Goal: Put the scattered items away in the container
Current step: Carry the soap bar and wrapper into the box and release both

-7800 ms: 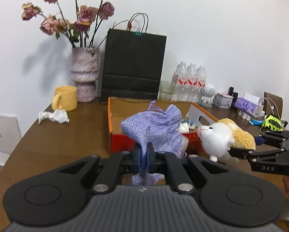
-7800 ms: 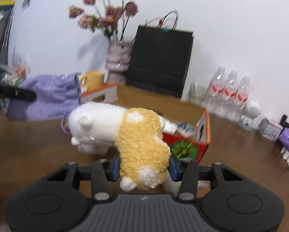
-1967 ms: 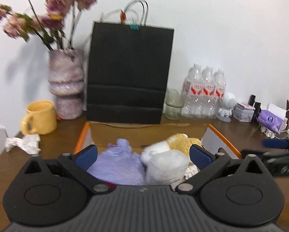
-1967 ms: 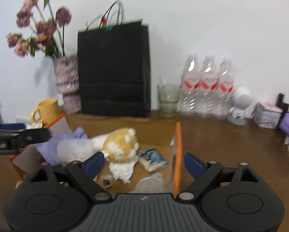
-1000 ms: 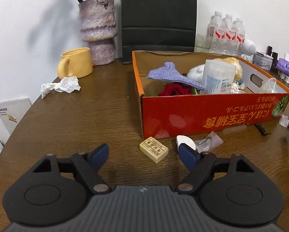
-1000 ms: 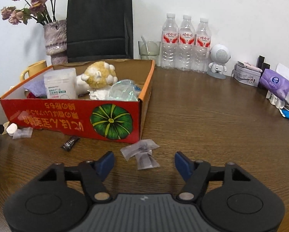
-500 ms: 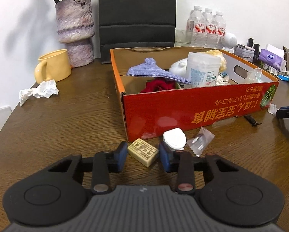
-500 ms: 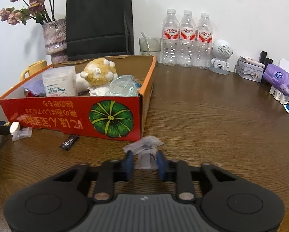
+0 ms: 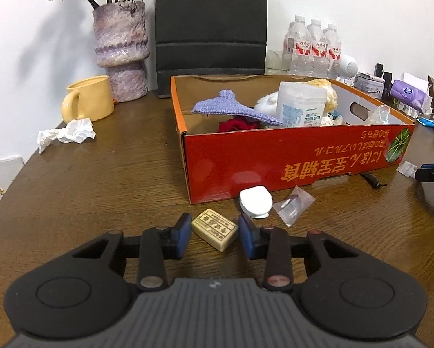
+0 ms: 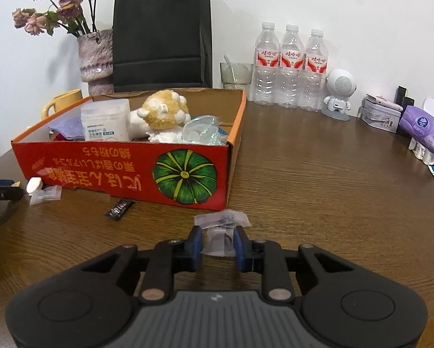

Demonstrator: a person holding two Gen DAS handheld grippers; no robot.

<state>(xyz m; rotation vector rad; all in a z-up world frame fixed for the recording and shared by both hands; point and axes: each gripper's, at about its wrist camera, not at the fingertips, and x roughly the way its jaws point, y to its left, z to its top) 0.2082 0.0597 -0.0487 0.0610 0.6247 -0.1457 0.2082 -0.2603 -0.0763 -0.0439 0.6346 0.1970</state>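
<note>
The red and orange cardboard box (image 9: 275, 159) holds a purple pouch, a plush sheep, a white tub and wrappers. In front of its near wall, my left gripper (image 9: 215, 236) is shut on a tan rectangular block (image 9: 214, 229) lying on the table. A white round cap (image 9: 256, 203) and a clear packet (image 9: 294, 206) lie just right of it. In the right wrist view, my right gripper (image 10: 217, 243) is shut on a clear plastic packet (image 10: 220, 232) near the box (image 10: 101, 168) corner. A black wrapper (image 10: 119, 208) lies to its left.
A yellow mug (image 9: 88, 103), crumpled tissue (image 9: 66, 133), a vase (image 9: 119, 49) and a black paper bag (image 9: 211, 29) stand behind and left of the box. Water bottles (image 10: 291, 69), a white figurine (image 10: 338, 92) and a purple tissue pack (image 10: 423, 127) line the right rear.
Both grippers stood wide open around their items a second ago. Both jaws have since closed, the left onto the tan block, the right onto the clear packet.
</note>
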